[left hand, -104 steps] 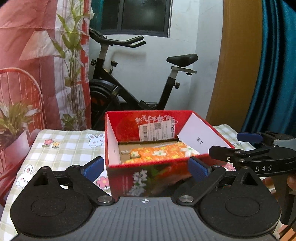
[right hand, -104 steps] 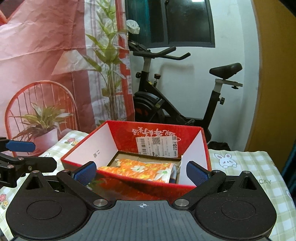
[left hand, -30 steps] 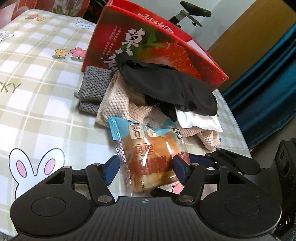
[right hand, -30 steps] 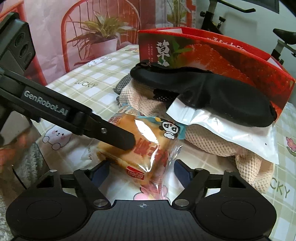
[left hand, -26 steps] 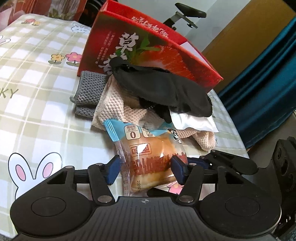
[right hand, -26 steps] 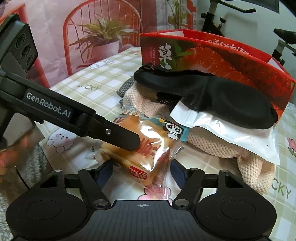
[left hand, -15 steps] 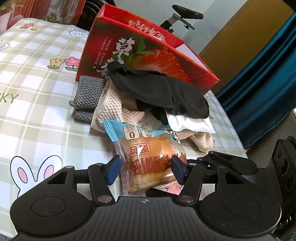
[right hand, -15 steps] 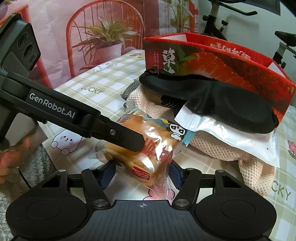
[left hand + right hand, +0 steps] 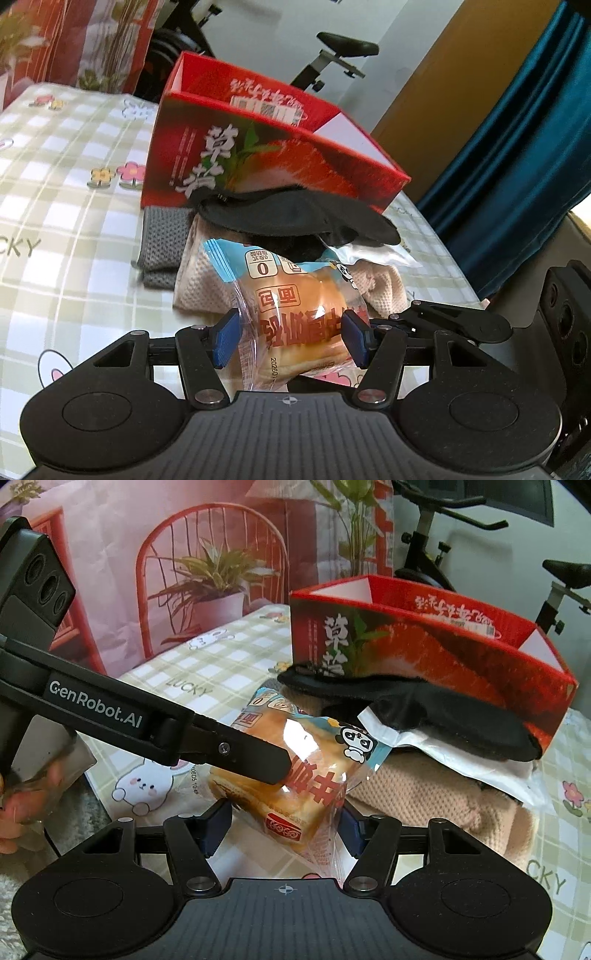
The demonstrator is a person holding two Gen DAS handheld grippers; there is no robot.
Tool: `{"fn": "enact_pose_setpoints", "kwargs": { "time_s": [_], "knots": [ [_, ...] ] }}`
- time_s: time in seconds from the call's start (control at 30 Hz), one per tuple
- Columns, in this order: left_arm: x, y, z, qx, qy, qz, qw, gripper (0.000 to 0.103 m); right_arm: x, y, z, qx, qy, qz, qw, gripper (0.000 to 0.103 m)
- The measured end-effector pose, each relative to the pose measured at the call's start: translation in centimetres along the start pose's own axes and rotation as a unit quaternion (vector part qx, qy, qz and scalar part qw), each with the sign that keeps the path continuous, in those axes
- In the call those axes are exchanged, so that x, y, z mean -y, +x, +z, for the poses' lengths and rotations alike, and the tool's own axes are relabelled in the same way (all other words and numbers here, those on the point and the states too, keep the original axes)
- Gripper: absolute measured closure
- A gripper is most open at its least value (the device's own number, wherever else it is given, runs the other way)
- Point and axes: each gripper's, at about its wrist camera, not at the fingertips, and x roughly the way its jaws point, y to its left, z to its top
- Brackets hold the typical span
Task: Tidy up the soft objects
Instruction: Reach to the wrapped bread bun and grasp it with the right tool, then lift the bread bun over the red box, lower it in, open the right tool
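Note:
A bread packet (image 9: 295, 317) in a clear and blue wrapper sits between the blue pads of my left gripper (image 9: 290, 339), which is shut on it just above the checked tablecloth. My right gripper (image 9: 284, 825) grips the same bread packet (image 9: 295, 775) from the other side, pads pressed into the wrapper. The left gripper's finger (image 9: 240, 753) lies across the bread. Behind it, a black eye mask (image 9: 295, 218) tops a white pouch (image 9: 461, 760), a beige towel (image 9: 424, 794) and a grey cloth (image 9: 162, 240), all against the open red box (image 9: 258, 155).
The tablecloth (image 9: 55, 221) stretches bare to the left. A teal curtain (image 9: 517, 147) and the table's edge lie to the right. An exercise bike (image 9: 443, 524) stands behind the box. A hand (image 9: 14, 794) holds the left gripper's handle.
The right gripper's jaws have narrowed onto the bread packet. The left gripper has risen a little with the packet, which now stands higher against the pile.

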Motion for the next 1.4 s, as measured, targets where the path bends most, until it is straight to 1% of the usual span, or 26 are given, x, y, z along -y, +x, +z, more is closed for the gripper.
{"fn": "enact_pose_setpoints", "kwargs": {
  "time_s": [0.4, 0.67, 1.0, 1.17, 1.4],
  "knots": [
    [1.3, -1.9, 1.8, 0.035, 0.026, -0.009, 0.9990, 0.042, -0.1, -1.6, 1.8, 0.034, -0.022, -0.018, 0.999, 0.046],
    [1.8, -2.4, 2.5, 0.049, 0.038, -0.013, 0.9980, 0.042, -0.2, -2.2, 2.6, 0.050, -0.033, -0.028, 0.998, 0.046],
    [1.9, -2.8, 3.8, 0.063, 0.040, -0.022, 0.9969, 0.043, -0.2, -3.1, 4.1, 0.068, -0.057, -0.041, 0.995, 0.046],
    [2.3, -3.4, 5.3, 0.075, 0.047, -0.025, 0.9958, 0.043, 0.2, -3.8, 6.1, 0.079, -0.068, -0.045, 0.994, 0.046],
    [3.0, -3.1, 9.4, 0.099, 0.061, -0.030, 0.9927, 0.043, 2.6, -4.5, 10.1, 0.103, -0.072, -0.052, 0.991, 0.046]
  ]
}}
